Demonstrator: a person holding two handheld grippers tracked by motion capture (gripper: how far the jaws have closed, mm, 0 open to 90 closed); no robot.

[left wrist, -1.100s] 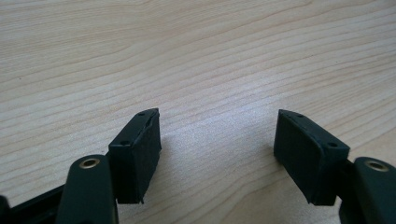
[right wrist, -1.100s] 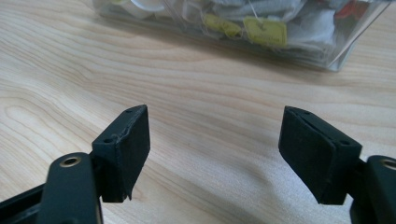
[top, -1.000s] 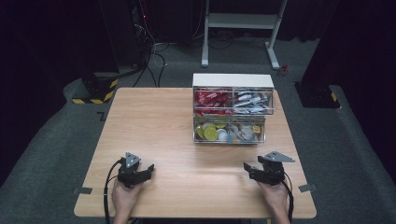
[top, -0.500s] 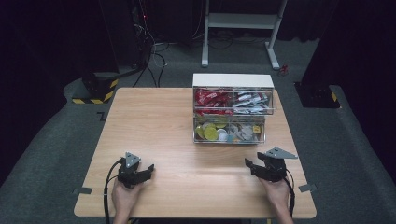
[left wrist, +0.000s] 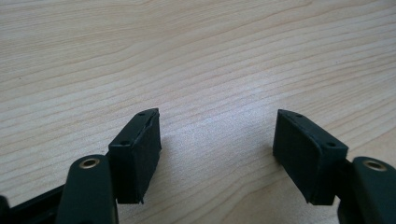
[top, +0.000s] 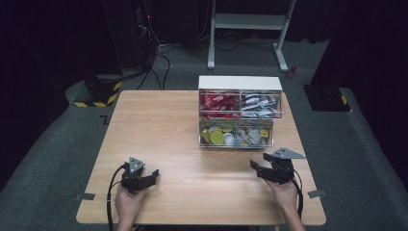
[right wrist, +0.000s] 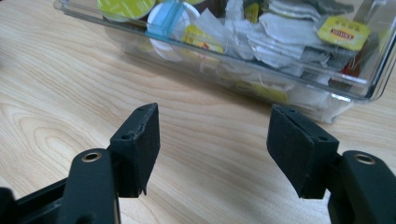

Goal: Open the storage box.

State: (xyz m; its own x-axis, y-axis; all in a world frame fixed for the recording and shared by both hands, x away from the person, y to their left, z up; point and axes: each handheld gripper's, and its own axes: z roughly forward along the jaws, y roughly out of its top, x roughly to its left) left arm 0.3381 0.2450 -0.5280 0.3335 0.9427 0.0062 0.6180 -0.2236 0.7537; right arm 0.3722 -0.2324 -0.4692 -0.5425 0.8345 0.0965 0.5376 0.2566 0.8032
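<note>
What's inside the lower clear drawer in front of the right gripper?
The lower clear drawer holds yellow-lidded round pods at its left and paper tea-bag sachets at its right. What lies beneath the top layer is covered. The right gripper stands open short of it.

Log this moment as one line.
left gripper: open, empty, on table | right gripper: open, empty, jaws just opening, facing lower drawer | drawer: closed

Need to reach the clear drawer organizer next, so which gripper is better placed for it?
Probably the right gripper: it sits open just before the drawer organizer, facing its lower drawer. The left gripper faces bare table.
</note>
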